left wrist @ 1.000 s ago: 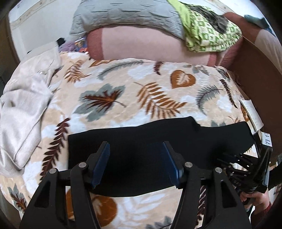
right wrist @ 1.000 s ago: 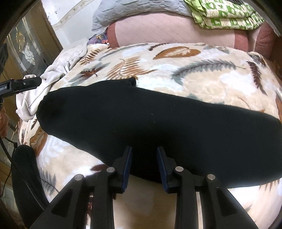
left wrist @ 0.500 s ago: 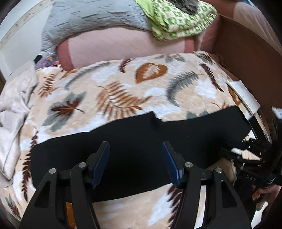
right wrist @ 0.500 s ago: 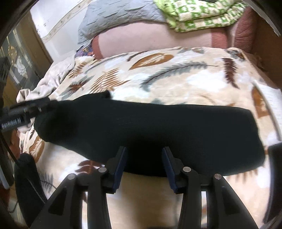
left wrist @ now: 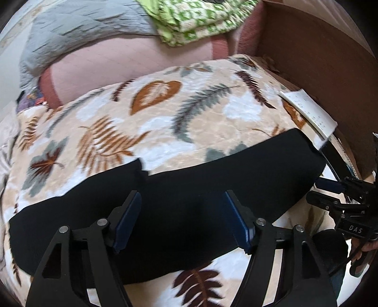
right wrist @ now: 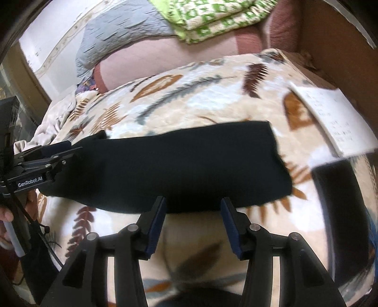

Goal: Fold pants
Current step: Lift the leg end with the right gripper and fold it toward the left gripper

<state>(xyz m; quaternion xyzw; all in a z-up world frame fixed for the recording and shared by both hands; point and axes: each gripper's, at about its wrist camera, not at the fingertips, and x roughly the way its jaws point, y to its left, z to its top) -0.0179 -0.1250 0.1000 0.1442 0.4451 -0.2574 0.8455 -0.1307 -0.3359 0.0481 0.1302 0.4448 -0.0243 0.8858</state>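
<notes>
The black pants [left wrist: 189,203] lie flat as a long band across the leaf-print blanket [left wrist: 165,118]. They also show in the right wrist view [right wrist: 177,165]. My left gripper [left wrist: 183,217] is open and empty, hovering over the middle of the pants. My right gripper [right wrist: 192,217] is open and empty at the pants' near edge. The right gripper also shows at the right edge of the left wrist view [left wrist: 342,196]. The left gripper shows at the left edge of the right wrist view [right wrist: 47,160].
A pink bolster [left wrist: 118,70], a grey quilt [left wrist: 82,30] and a green patterned blanket [left wrist: 196,21] lie at the back. A wooden bed frame [left wrist: 319,59] runs along the right. A white paper [right wrist: 330,122] lies on the blanket's right side. Beige cloth [right wrist: 52,122] lies at left.
Both grippers have swung to the right along the pants. The right gripper's jaws have opened wider. The pants' right end has come into view.
</notes>
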